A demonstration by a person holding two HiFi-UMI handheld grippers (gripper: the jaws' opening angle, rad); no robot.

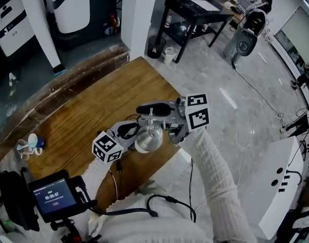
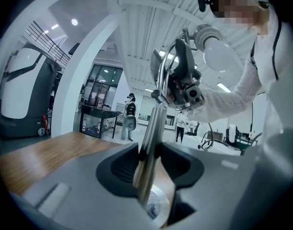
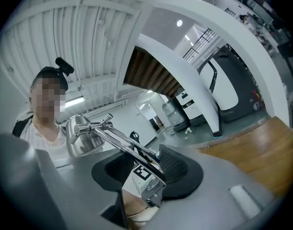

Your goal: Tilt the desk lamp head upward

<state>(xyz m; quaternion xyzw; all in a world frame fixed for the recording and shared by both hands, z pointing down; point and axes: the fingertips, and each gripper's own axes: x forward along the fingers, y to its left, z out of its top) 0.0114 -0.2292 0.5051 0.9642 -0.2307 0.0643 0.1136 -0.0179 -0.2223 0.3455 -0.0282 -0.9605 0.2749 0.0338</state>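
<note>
A chrome desk lamp stands near the front right corner of the wooden table (image 1: pixel 93 103). Its bell-shaped head (image 1: pixel 148 138) shows in the head view between my two grippers. My left gripper (image 1: pixel 130 132) comes in from the lower left and is shut on the lamp's thin chrome stem (image 2: pixel 151 138), which runs upright between its pads (image 2: pixel 122 164). My right gripper (image 1: pixel 170 129) comes in from the right. The lamp's upper arm (image 3: pixel 122 143) slants between its jaws, which are shut on it. The head (image 3: pixel 81 135) sits at the arm's far end, and a joint (image 3: pixel 153 190) lies low between the pads.
The table's right edge (image 1: pixel 180 153) runs just under the lamp, with grey floor beyond. Small items (image 1: pixel 30 145) lie at the table's left. A timer screen on a stand (image 1: pixel 55 196) and a black cable (image 1: pixel 159 206) sit close to me. A black side table (image 1: pixel 194 11) stands far off.
</note>
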